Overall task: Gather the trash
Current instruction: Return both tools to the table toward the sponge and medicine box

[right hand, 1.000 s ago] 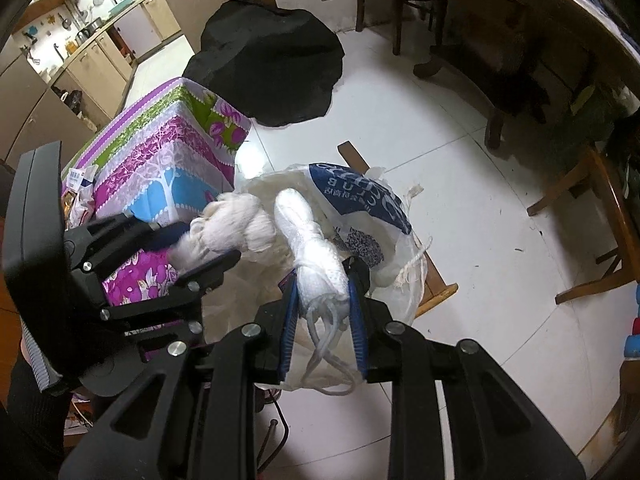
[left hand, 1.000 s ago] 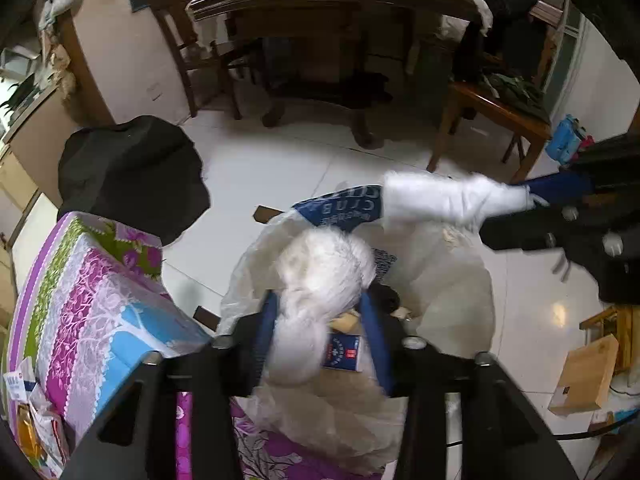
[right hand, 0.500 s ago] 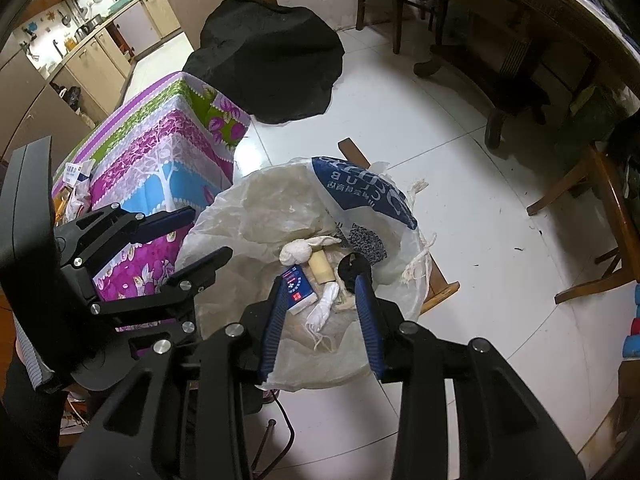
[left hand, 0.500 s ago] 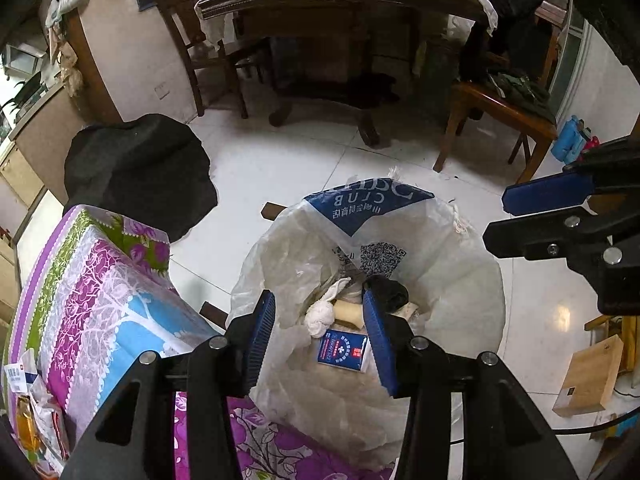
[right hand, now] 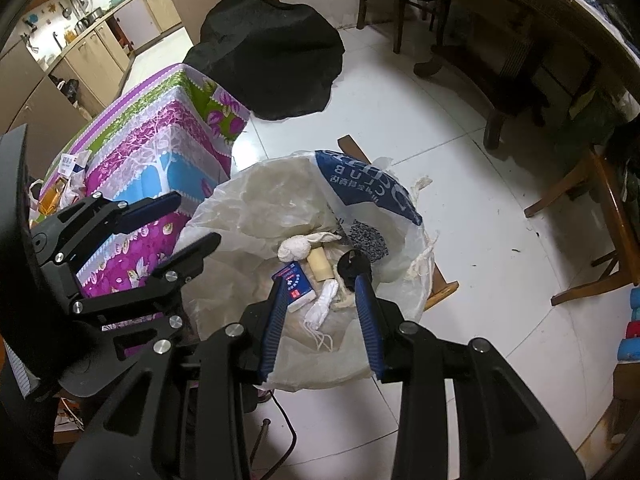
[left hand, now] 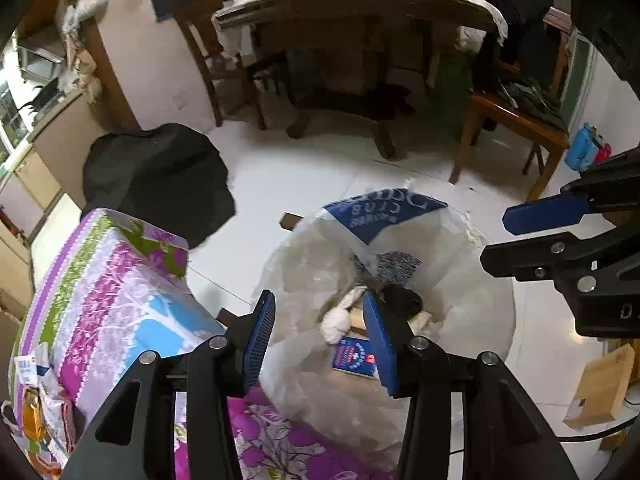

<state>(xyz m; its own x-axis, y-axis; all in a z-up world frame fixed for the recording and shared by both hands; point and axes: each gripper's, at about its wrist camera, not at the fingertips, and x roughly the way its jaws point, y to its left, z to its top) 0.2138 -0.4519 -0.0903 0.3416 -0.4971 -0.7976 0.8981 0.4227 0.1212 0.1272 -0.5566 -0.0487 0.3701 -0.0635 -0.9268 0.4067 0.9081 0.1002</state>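
- White tile floor [right hand: 400,128], with a flowered table cover [right hand: 160,152] just beside the bag.
- Clear trash bag [right hand: 256,192], mouth wide, standing on the floor under both grippers.
- Left gripper [left hand: 318,334]: jaws apart, nothing between them, above the bag.
- Right gripper [right hand: 320,312]: jaws apart, empty, over the bag's mouth.
- Inside the bag: white wad [right hand: 296,249], cardboard roll [right hand: 318,266], blue box [right hand: 294,282].
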